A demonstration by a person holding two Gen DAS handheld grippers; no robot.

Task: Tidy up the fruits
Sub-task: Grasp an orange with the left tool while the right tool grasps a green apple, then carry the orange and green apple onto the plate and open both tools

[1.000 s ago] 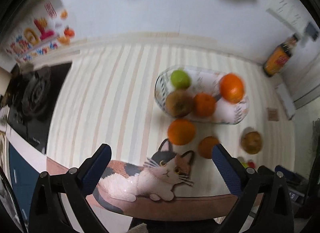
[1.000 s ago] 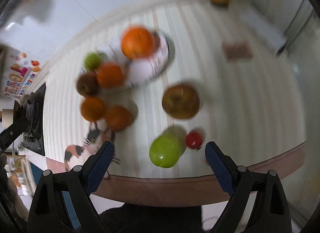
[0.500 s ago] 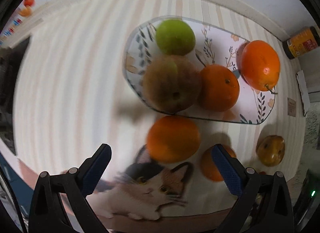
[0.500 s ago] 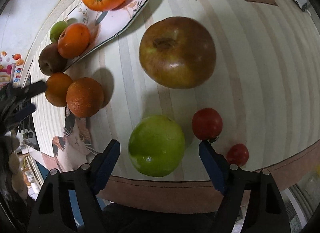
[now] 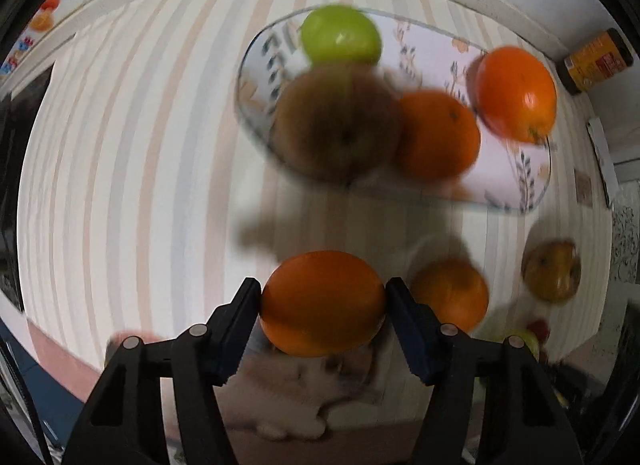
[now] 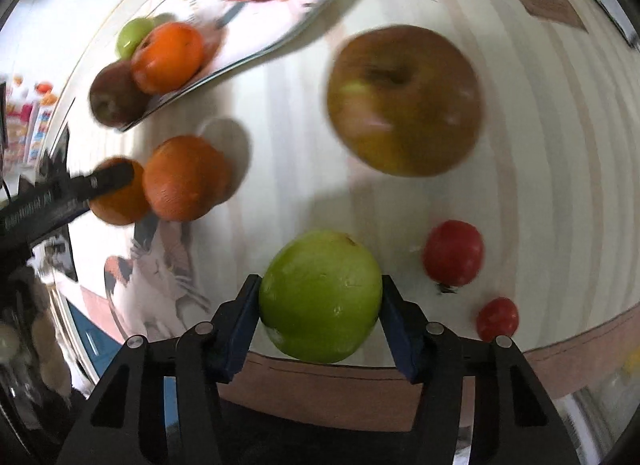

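Both grippers have dropped since a second ago. Our left gripper is closing on an orange, our right gripper on a green apple, both beside the plate. Firm, round, smooth fruit: we hold across the middle.

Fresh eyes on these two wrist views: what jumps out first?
Each gripper has a fruit between its closing jaws: the left gripper on an orange near the table's front edge, the right gripper on a green apple, pads against both. Behind them, a floral plate already carries four fruits, and a big brownish apple lies loose on the striped tablecloth beside two small red tomatoes.
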